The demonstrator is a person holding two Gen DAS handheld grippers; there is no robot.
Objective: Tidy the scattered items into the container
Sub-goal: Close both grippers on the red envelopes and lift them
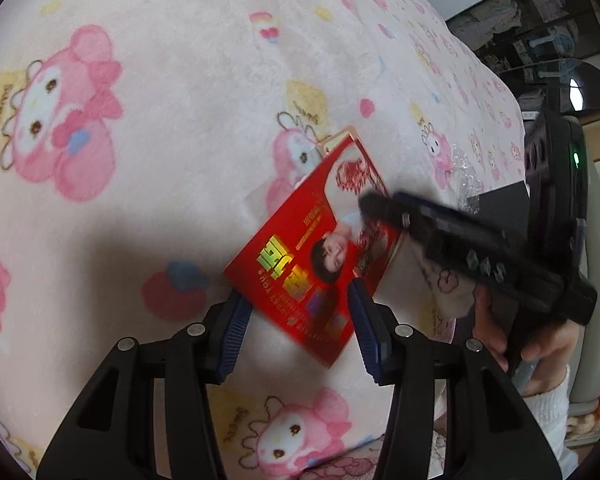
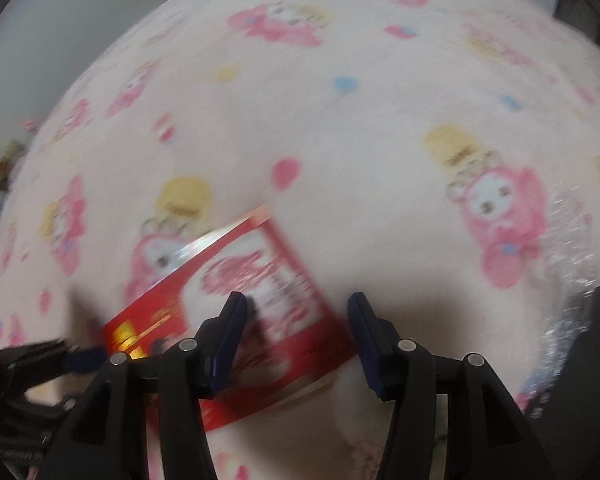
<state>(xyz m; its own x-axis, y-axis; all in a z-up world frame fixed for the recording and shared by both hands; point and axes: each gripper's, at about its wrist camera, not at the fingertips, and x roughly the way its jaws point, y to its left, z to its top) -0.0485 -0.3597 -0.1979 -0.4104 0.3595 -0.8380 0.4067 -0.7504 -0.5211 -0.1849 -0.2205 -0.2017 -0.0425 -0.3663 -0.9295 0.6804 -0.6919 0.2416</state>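
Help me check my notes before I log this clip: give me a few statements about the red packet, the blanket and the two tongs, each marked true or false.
1. The red packet lies on a pink cartoon-print blanket. True.
2. The left tongs are clamped shut on the packet. False: their jaws stand open over the packet's near end, pads not pressing on it.
3. The right tongs are open and hold nothing. True.
4. The packet is plain blue with no picture. False: it is red with gold lettering and a printed photo.
5. In the left wrist view, the right tongs reach over the packet's far end. True.
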